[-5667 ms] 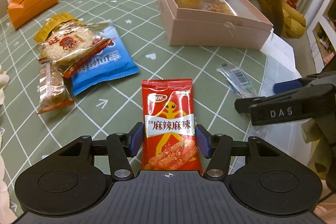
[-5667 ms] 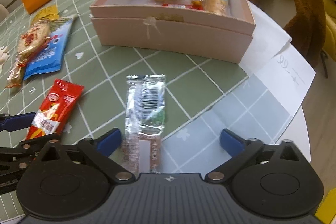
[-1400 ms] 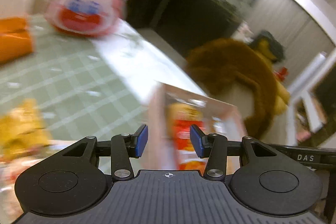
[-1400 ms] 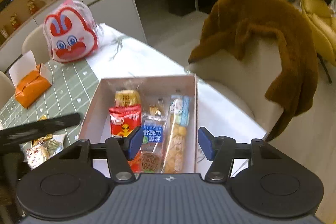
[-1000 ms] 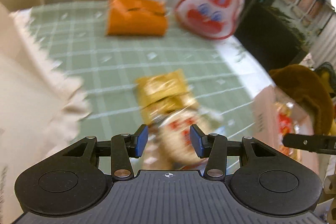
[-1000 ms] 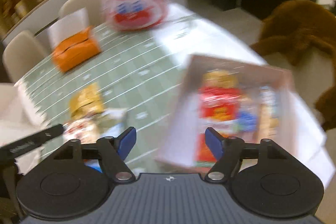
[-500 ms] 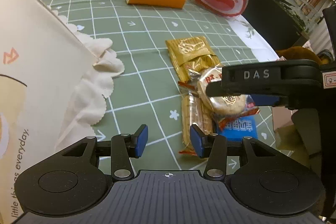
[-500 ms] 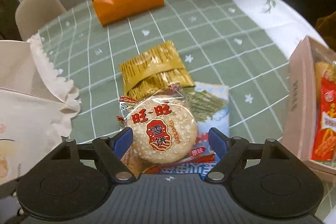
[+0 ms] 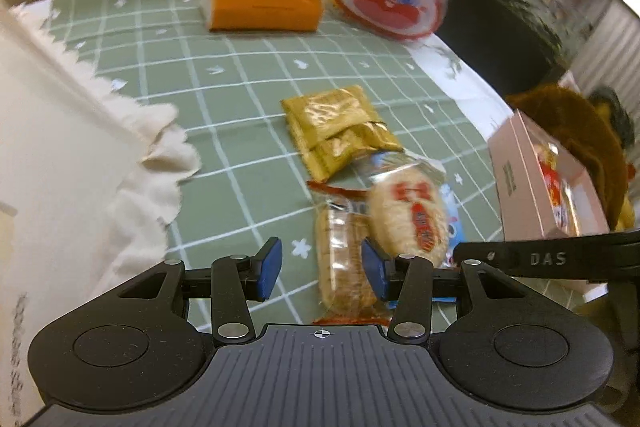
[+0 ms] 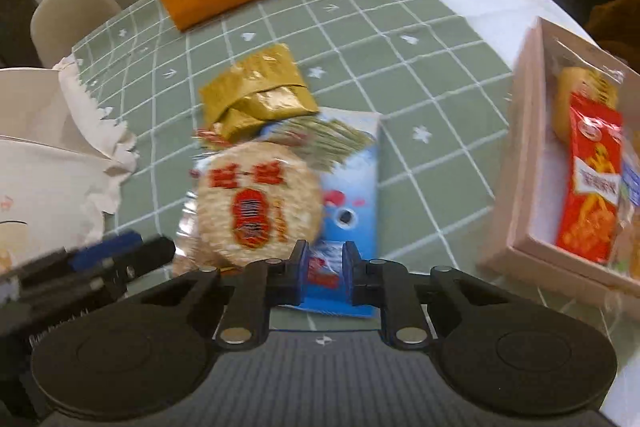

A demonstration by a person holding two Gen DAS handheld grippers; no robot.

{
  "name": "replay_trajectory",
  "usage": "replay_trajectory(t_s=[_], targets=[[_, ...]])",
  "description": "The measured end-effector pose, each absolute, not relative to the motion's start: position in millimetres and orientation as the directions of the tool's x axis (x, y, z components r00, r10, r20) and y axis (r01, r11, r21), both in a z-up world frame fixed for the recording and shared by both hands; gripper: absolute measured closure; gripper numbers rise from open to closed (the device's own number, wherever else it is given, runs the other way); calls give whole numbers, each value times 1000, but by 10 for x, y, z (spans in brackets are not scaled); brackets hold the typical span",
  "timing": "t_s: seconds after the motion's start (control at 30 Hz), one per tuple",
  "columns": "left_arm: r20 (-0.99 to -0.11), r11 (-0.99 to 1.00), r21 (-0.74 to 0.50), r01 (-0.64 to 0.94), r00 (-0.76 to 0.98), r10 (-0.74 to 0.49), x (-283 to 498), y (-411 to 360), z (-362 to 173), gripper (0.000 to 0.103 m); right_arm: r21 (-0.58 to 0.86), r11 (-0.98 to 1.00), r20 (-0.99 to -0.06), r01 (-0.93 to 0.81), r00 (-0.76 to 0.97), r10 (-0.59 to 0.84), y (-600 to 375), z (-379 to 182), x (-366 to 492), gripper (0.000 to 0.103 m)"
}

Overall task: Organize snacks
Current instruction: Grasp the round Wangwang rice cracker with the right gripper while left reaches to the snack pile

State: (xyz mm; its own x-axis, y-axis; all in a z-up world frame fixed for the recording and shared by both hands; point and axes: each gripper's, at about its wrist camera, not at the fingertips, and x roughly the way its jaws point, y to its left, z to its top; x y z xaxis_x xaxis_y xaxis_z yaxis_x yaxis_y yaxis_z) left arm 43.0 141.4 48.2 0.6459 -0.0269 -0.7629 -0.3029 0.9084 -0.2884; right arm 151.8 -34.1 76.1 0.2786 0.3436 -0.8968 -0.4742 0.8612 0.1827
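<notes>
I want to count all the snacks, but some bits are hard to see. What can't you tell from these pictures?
- Pink box: cut off by the right edge in the right wrist view, so its full contents are hidden.
- Blue packet: partly covered by the round rice cracker and the right gripper.
- Printing on the cracker: blurred in both views.
- Long biscuit pack: its near end is hidden behind the left gripper.

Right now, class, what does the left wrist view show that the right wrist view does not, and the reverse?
Only the left wrist view shows the long biscuit pack between the left gripper's open jaws. Only the right wrist view shows the right gripper shut on the blue packet, and the red snack bag clearly. Both show the round rice cracker, gold packet, orange tissue box and pink box.
</notes>
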Motion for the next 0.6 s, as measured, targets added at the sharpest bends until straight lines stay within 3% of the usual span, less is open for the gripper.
replay_trajectory(t_s=[0.1,0.17,0.23,0.27,0.47,0.5,0.6], targets=[[-790,947,-207,-245,613,-14,507,1251,423,54,180,858,-877,-480,317,361,-370,853,1482,84],[-790,960,-188,-210,612,-20,489,1184,393,53,173,854,-875,-490,321,361,-316,900,1488,70],[-790,958,-192,-214,612,-22,440,1194,379,51,160,854,-875,-495,330,354,-226,927,1500,28],[-788,953,-202,-227,615,-20,404,1222,379,51,150,854,-872,-498,340,351,-162,939,1495,24],[-782,929,-242,-279,623,-16,188,1412,410,53,145,841,-898,-522,286,333,199,792,1532,23],[-782,925,-253,-285,623,-22,154,1440,407,53,131,842,-905,-523,284,317,246,748,1550,18],[-782,917,-265,-298,622,-24,89,1492,402,53,123,851,-917,-511,270,294,288,656,1584,17]])
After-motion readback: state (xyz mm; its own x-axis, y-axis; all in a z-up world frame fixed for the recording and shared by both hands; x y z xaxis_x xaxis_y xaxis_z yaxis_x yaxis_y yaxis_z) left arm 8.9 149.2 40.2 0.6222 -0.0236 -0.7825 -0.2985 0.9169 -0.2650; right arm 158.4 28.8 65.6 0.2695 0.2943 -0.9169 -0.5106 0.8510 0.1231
